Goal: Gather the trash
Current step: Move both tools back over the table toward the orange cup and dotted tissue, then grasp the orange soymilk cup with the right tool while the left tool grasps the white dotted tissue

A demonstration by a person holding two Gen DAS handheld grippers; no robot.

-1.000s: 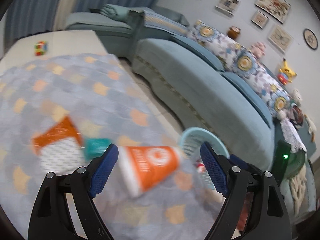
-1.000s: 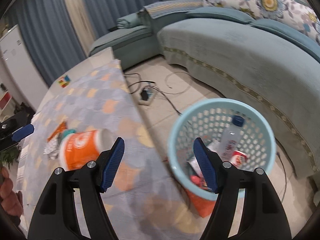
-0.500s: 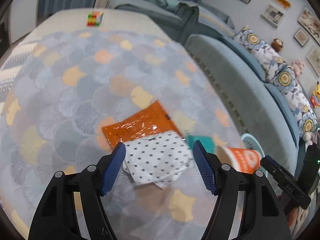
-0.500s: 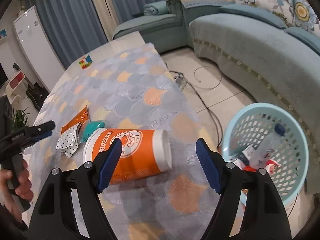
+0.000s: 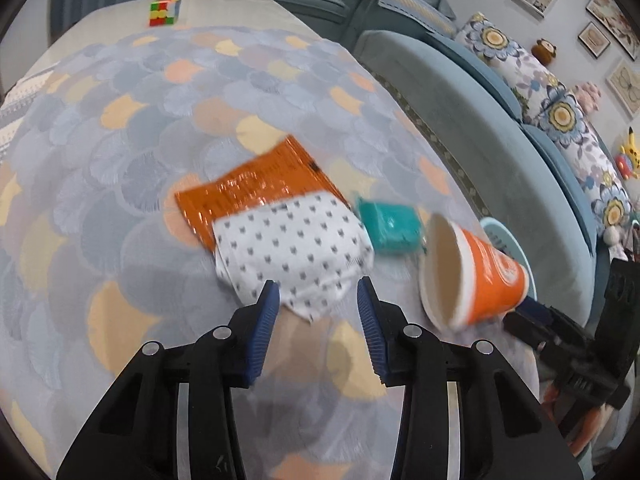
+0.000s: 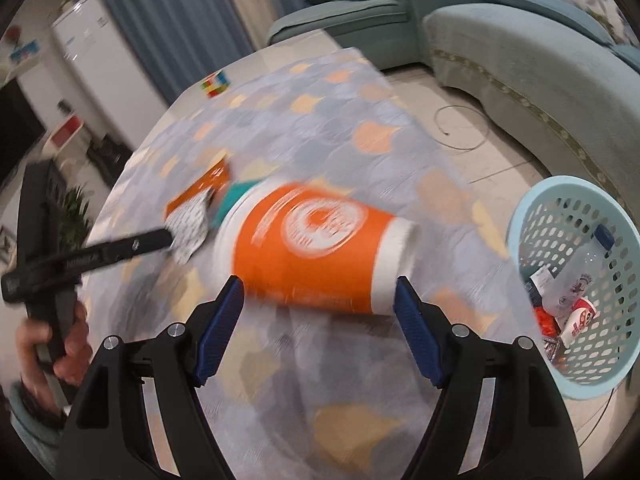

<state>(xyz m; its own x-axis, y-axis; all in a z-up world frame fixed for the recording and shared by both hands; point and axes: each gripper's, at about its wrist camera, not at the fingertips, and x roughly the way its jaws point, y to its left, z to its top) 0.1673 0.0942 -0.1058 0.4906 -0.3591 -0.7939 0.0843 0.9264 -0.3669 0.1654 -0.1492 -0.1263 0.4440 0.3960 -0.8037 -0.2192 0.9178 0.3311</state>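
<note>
A white dotted wrapper lies on the table over an orange foil packet, with a teal packet beside it. My left gripper is open, its jaws either side of the wrapper's near corner. An orange paper cup lies on its side; it also shows in the left wrist view. My right gripper is open, its jaws flanking the cup's near side. A light blue basket on the floor holds a bottle and other trash.
The table has a grey and orange scale-pattern cloth. A puzzle cube sits at its far end. A teal sofa runs along the right. Cables lie on the floor.
My left gripper has closed in on the dotted wrapper and its jaws have narrowed. My right gripper has moved up to the orange cup, now between its jaws.
</note>
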